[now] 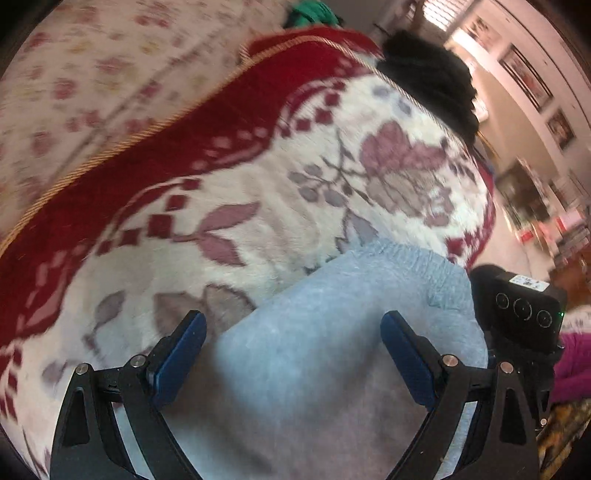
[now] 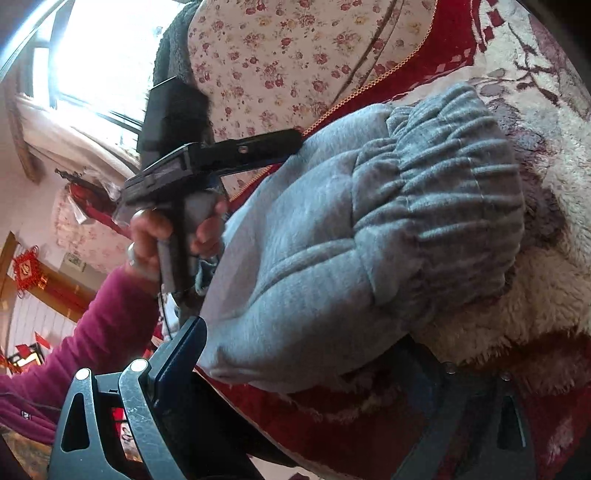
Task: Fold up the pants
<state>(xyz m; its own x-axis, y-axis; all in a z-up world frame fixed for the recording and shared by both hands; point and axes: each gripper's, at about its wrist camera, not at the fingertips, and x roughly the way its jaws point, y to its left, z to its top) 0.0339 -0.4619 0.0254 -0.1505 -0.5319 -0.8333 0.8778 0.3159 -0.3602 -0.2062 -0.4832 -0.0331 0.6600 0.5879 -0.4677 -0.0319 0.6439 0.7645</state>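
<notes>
The grey pants point(image 1: 332, 332) lie folded in a thick bundle on a red and cream floral blanket point(image 1: 221, 177). In the right wrist view the pants point(image 2: 351, 236) show their gathered elastic waistband point(image 2: 454, 177) at the far end. My left gripper point(image 1: 293, 334) is open, its blue pads on either side of the near end of the bundle. My right gripper point(image 2: 306, 347) is open at the bundle's near edge; its right finger is partly hidden under the cloth. The left gripper also shows in the right wrist view point(image 2: 207, 162), held in a hand beside the pants.
A floral-print cushion point(image 2: 280, 55) rises behind the blanket. A black fluffy item point(image 1: 428, 74) and a green item point(image 1: 310, 13) lie at the blanket's far edge. The right gripper's camera body point(image 1: 524, 306) is just right of the pants. A magenta sleeve point(image 2: 92, 332) reaches in at the left.
</notes>
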